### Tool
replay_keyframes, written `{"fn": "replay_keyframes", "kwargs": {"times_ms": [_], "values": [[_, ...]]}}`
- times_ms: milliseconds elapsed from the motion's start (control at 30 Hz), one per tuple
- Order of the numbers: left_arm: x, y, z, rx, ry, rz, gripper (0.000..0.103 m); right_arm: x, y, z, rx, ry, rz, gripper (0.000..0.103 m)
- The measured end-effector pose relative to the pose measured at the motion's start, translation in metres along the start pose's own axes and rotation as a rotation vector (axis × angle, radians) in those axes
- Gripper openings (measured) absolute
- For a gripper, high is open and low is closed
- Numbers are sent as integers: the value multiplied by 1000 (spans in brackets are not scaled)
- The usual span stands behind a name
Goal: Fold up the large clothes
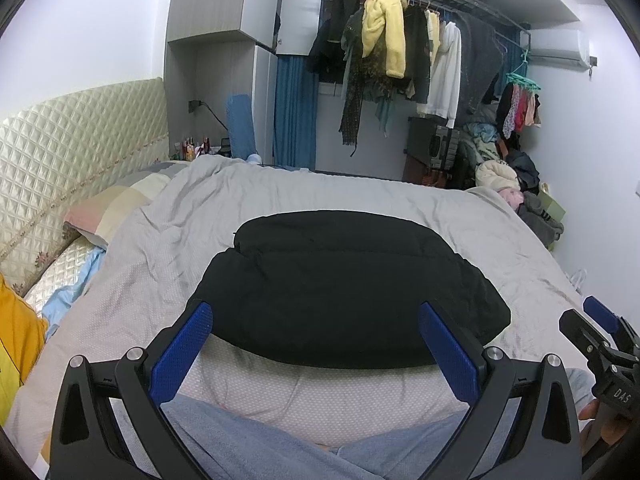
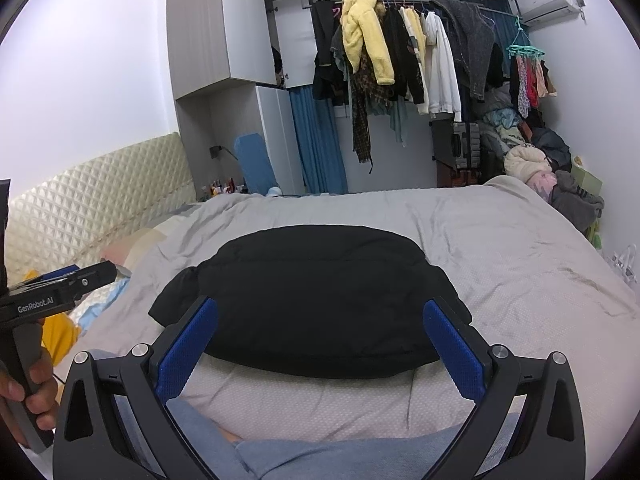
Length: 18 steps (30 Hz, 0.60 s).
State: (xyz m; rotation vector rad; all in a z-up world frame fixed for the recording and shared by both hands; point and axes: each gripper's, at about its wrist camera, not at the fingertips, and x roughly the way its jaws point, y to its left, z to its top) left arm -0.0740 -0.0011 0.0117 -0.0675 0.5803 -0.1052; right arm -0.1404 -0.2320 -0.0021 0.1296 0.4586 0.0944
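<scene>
Folded black jacket on grey duvet; pillow leftward

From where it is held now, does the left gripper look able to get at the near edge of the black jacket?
Probably yes. The left gripper is open and empty, with the black jacket lying folded on the grey bedcover straight ahead. Nothing lies between its fingers and the jacket's near edge.
</scene>
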Motion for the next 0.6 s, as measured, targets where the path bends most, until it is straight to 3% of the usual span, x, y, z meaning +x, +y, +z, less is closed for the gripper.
{"fn": "replay_keyframes", "kwargs": {"times_ms": [600], "values": [[-4,3,4,-2,-4,6,103,-1,2,1,-5,-3,-5,103]]}}
